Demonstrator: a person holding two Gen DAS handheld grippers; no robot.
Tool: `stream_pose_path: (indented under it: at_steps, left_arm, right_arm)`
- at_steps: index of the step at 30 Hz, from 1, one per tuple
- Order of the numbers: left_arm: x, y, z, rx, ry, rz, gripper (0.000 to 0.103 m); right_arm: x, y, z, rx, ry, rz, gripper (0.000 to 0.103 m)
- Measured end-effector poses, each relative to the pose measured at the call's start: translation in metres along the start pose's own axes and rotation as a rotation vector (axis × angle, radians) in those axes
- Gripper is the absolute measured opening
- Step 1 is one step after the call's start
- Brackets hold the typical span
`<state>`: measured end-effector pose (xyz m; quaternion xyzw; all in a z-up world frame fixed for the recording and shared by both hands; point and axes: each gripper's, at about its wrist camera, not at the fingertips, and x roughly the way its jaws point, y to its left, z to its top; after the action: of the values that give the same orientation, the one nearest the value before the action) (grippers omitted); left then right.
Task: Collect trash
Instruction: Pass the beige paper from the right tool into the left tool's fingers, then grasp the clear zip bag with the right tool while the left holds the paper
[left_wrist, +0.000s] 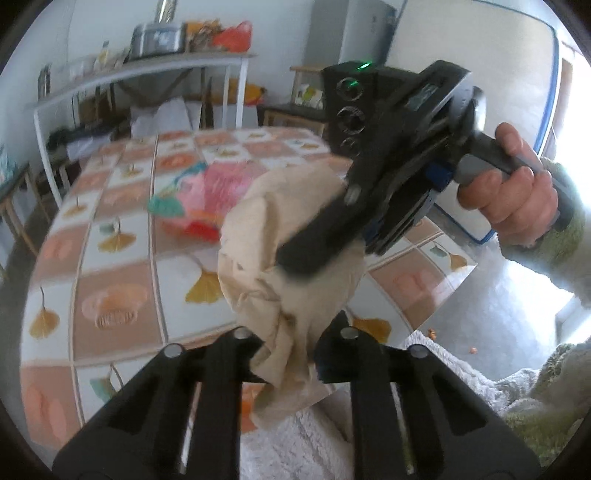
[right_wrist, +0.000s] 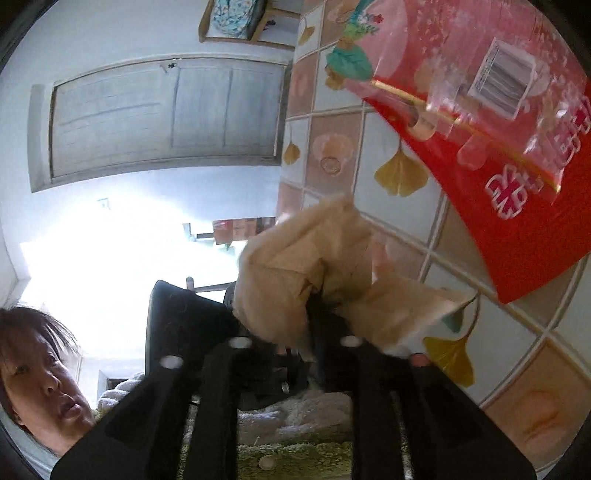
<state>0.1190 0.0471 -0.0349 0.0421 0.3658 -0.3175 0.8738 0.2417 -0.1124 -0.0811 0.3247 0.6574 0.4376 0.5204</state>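
Left wrist view: the crumpled brown paper (left_wrist: 284, 236), light, soft and easily torn, hangs over the desk's (left_wrist: 122, 266) near edge, the left gripper (left_wrist: 291, 363) pinching its lower tail; the right gripper's (left_wrist: 314, 251) fingers lie against its upper bulk.

Right wrist view: its fingers (right_wrist: 314, 317) stand parted around folds; the red wrapper (right_wrist: 509, 177) lies nearby, with free room beyond the desk's edge.

The red snack bag (right_wrist: 509, 147), lying up and right of the right gripper's fingers, is showing big pink-and-white Chinese letters, too bent to read, and a white barcode sticker (right_wrist: 504, 83).
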Motion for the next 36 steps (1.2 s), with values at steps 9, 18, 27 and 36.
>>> stream_pose_path:
  at_steps: [9,18,27,36]
  left_arm:
    - [0.004,0.032,-0.017,-0.133,0.039,0.009,0.010]
    - [0.006,0.047,-0.021,-0.196,0.064,0.023,0.010]
    - [0.007,0.054,-0.025,-0.229,0.072,0.018,0.011]
    - [0.007,0.054,-0.026,-0.237,0.072,0.019,0.011]
  right_arm:
    - [-0.078,-0.012,0.026,0.058,-0.356,-0.272,0.066]
    - [-0.082,-0.046,0.061,0.242,-0.523,-0.415,0.079]
    - [-0.038,-0.014,0.089,0.190,-0.557,-0.704,0.084]
    - [-0.057,-0.016,0.058,0.189,-0.604,-0.795,0.032]
